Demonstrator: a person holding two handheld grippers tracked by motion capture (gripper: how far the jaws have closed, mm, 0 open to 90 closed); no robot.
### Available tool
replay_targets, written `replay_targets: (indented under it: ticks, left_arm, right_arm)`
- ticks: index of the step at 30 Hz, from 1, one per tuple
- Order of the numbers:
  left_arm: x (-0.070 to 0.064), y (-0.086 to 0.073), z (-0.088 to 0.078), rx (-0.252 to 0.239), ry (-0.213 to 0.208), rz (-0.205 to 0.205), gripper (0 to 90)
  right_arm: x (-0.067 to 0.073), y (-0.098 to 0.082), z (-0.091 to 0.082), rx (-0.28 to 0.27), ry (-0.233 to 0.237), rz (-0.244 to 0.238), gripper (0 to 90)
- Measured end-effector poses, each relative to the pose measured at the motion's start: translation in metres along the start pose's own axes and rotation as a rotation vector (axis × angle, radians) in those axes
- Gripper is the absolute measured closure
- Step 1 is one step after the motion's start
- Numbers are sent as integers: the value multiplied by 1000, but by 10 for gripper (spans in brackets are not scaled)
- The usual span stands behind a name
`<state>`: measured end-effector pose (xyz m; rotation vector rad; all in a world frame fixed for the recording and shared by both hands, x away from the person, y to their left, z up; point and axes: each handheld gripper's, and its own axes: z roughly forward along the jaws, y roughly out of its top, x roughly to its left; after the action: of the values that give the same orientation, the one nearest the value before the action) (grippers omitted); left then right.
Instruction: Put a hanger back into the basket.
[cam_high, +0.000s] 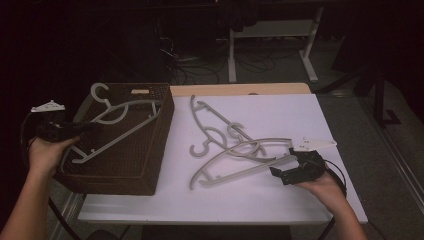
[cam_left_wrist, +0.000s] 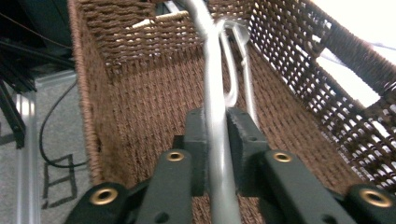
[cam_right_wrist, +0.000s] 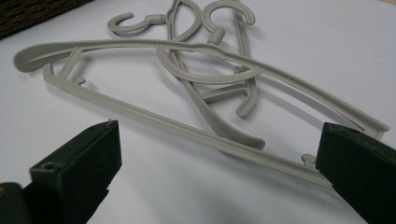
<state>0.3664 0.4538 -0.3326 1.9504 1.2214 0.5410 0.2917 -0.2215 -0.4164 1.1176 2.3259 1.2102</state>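
Note:
A grey plastic hanger (cam_high: 120, 131) lies slanted in the brown woven basket (cam_high: 115, 185) at the table's left, its hook (cam_high: 100, 92) sticking out over the far rim. My left gripper (cam_high: 80, 129) reaches over the basket's left rim. Its pads (cam_left_wrist: 198, 140) close snugly on the hanger's bar (cam_left_wrist: 212, 70) above the basket's floor (cam_left_wrist: 140, 93). Several more grey hangers (cam_high: 235, 160) lie tangled on the white table. My right gripper (cam_high: 283, 162) rests at the right end of the nearest hanger (cam_right_wrist: 187, 130), jaws wide apart with that end just before them (cam_right_wrist: 219, 128).
The white tabletop (cam_high: 280, 200) has free room in front of and to the right of the hanger pile. A strip of bare wood (cam_high: 240, 89) runs along the far edge. Desk legs and cables (cam_high: 235, 55) stand on the floor beyond.

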Motion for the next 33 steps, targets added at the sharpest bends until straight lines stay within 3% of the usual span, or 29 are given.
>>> replay_targets:
  ticks: [4,12,20,26,33]
  left_arm:
    - [-4,3,2,-13,-19,-9,634]
    - [-26,17,2,-57,-107,-10,505]
    - [-66,39,15,-95,-221,29,379]
    - [-104,55,27,-115,-302,80,344]
    - [-145,70,44,-123,-386,130,294]
  right_arm:
    - [0,0,0,-2,0,0,1]
    - [0,-1,-1,1,1,-1,1]
    - [2,-1,-2,-7,3,2,1]
    - [1,-6,-3,-24,6,24,1]
    - [2,-25,-9,-56,-3,47,1]
